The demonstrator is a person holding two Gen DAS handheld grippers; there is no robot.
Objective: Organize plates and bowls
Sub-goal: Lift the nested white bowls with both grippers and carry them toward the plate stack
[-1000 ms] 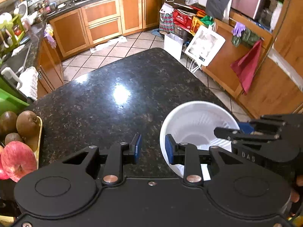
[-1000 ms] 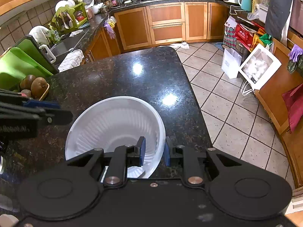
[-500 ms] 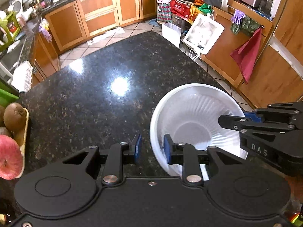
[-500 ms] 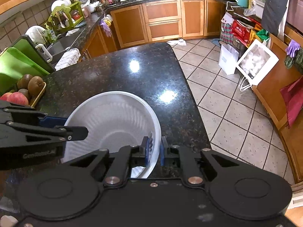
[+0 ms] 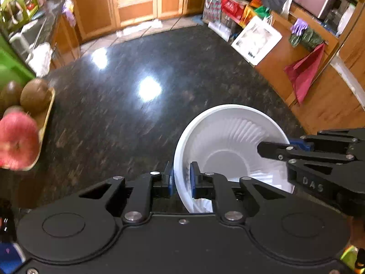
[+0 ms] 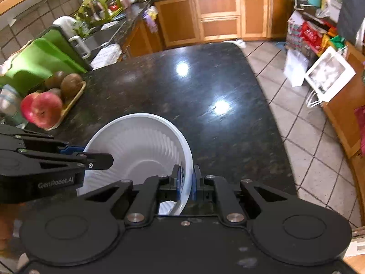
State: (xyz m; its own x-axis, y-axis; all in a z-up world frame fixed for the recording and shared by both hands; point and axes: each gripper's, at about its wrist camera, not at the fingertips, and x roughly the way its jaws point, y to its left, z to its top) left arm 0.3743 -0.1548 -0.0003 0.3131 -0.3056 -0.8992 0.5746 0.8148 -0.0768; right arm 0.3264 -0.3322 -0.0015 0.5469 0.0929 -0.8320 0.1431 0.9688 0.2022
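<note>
Both the left hand-held gripper (image 5: 181, 178) and right hand-held gripper (image 6: 184, 186) clench opposite rims of the white ribbed disposable bowl (image 6: 139, 150) over the dark speckled granite surface (image 6: 182, 96), probably sharing its flimsy wall for moving.

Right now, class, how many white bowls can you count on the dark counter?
1: a white ribbed disposable bowl near the counter's front edge; others nested inside can't be ruled out.
</note>
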